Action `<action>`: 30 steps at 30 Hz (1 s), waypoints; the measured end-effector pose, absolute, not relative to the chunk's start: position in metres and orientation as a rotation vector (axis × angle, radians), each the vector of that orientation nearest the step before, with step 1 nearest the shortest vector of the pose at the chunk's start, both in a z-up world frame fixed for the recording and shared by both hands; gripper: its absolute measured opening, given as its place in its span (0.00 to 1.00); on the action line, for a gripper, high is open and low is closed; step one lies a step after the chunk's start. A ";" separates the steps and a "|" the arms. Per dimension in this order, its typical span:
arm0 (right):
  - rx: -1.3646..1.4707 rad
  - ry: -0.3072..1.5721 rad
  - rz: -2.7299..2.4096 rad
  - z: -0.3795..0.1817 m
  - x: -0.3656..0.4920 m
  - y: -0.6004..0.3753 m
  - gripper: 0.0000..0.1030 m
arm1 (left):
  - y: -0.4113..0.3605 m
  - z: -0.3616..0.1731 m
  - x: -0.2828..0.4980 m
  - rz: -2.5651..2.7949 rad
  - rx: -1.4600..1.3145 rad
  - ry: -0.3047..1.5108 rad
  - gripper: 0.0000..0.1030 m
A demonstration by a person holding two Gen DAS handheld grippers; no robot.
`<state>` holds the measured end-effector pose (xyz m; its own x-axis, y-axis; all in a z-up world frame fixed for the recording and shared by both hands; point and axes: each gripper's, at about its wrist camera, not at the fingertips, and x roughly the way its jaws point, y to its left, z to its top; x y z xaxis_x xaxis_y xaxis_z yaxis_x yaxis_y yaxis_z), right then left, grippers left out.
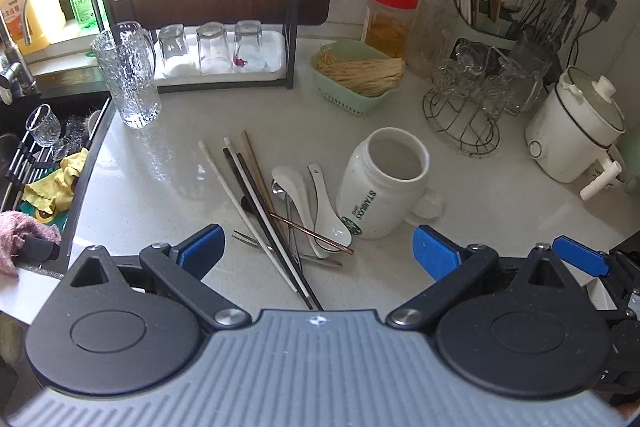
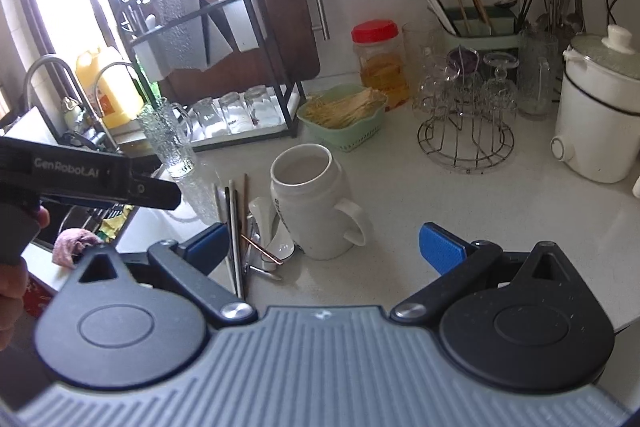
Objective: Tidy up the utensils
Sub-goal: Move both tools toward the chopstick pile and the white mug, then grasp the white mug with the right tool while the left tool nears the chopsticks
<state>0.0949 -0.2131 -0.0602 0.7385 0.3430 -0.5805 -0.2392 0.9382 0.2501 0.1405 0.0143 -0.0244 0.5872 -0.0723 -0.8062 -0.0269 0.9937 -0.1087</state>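
Surface (image 1: 460,267): one, pale speckled stone, carrying every item below.

Dish rack (image 1: 200,7): one, black frame, at 11 o'clock in the left wrist view; three glasses (image 1: 211,45) stand upside down on its white tray.

Cooker (image 1: 576,125): one, white with lid, at 3 o'clock.

Glass pitcher (image 1: 130,79): one, textured, upright, at 10 o'clock beside the sink (image 1: 36,163).

Mug (image 1: 380,183): one, white with green lettering, upright, mouth open upward, handle toward 4 o'clock; stands just right of the loose utensils, near centre.

Green basket (image 1: 352,75): one, at 1 o'clock, filled with pale sticks.

Jar (image 1: 390,15): one, red lid, behind the basket.

Wire stand (image 1: 464,119): one, carrying upturned glassware; the count cannot be told.

Left tool (image 1: 316,255): one, blue pads spread wide, holding nothing, hovering over the near end of the utensil pile.

Right tool (image 2: 322,247): one, pads spread wide, empty, the mug between them and beyond.

Chopsticks (image 1: 256,211): at least five loose, white, black and brown, lying flat side by side, long axis from 11 to 5 o'clock; one copper-coloured stick (image 1: 312,233) lies across them toward 4 o'clock.

Ceramic spoons (image 1: 304,203): two, white, lying flat, overlapping, one handle toward 11 o'clock and the other toward 12, touching the mug's base.

Metal spoon (image 1: 280,191): one, bowl toward 12 o'clock, partly under the ceramic ones.

Fork (image 1: 248,239): one, small, tines toward 9 o'clock, beneath the chopsticks.
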 end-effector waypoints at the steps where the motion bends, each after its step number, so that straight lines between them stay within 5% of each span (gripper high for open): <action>1: 0.164 0.669 0.317 -0.062 0.098 -0.211 1.00 | 0.017 -0.028 0.145 -0.029 -0.114 0.951 0.99; 30: 0.119 0.684 0.252 -0.118 0.169 -0.139 1.00 | 0.080 -0.099 0.258 -0.097 -0.070 1.071 0.99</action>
<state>0.1694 -0.1387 -0.1176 0.7462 0.2690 -0.6090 -0.1911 0.9628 0.1910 0.2579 0.0800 -0.0989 0.4753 -0.1128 -0.8725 0.0450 0.9936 -0.1040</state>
